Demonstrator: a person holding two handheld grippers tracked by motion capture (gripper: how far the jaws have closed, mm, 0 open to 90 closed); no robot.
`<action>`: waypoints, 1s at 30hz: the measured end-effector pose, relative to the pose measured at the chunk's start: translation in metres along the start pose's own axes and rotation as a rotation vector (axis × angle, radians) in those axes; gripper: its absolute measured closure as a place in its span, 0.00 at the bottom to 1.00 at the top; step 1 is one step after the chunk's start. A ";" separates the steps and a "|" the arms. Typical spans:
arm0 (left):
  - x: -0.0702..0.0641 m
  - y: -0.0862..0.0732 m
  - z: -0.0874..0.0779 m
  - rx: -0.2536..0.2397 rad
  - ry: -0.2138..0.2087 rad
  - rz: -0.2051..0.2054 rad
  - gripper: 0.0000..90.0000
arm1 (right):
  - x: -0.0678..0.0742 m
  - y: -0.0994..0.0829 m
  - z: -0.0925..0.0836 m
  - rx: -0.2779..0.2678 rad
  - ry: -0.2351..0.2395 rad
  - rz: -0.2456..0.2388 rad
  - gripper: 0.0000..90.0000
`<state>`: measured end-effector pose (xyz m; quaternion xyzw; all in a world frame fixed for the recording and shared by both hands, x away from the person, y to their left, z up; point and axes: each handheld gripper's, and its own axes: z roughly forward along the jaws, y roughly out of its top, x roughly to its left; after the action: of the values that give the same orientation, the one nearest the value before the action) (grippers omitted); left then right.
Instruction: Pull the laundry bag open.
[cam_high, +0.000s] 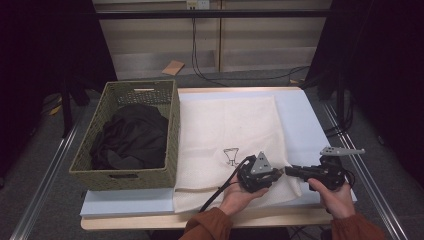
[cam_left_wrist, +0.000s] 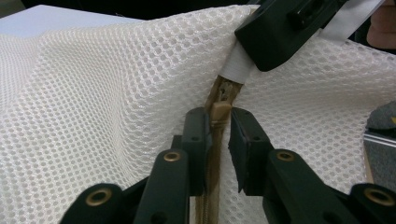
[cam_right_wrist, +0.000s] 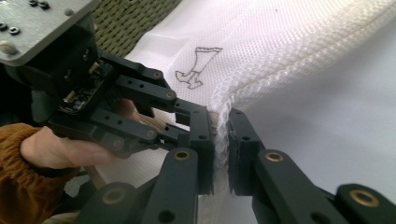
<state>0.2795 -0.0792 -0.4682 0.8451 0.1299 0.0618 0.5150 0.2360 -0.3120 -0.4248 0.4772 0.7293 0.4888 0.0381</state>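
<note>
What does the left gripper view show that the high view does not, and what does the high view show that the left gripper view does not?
The left gripper view gives the detail of the grip: the left gripper closes its fingers on a tan zipper pull at the seam of the white mesh bag.

The high view gives the wider scene: the green woven basket holding dark cloth, the small drawing on the bag, and the person's hands.

Both show the mesh bag and the right gripper meeting the left one at its edge.
</note>
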 end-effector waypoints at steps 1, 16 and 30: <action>0.000 -0.001 0.000 -0.009 0.000 -0.008 0.84 | 0.001 0.001 0.001 -0.002 0.005 -0.001 0.92; -0.002 0.004 0.001 0.015 0.025 0.038 0.81 | 0.010 0.009 0.012 0.021 0.038 0.003 0.92; 0.001 0.009 0.000 0.045 0.009 0.040 0.91 | 0.004 0.004 0.007 -0.038 0.035 0.020 0.92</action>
<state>0.2819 -0.0831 -0.4605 0.8585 0.1164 0.0729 0.4941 0.2404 -0.3041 -0.4241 0.4753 0.7155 0.5112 0.0296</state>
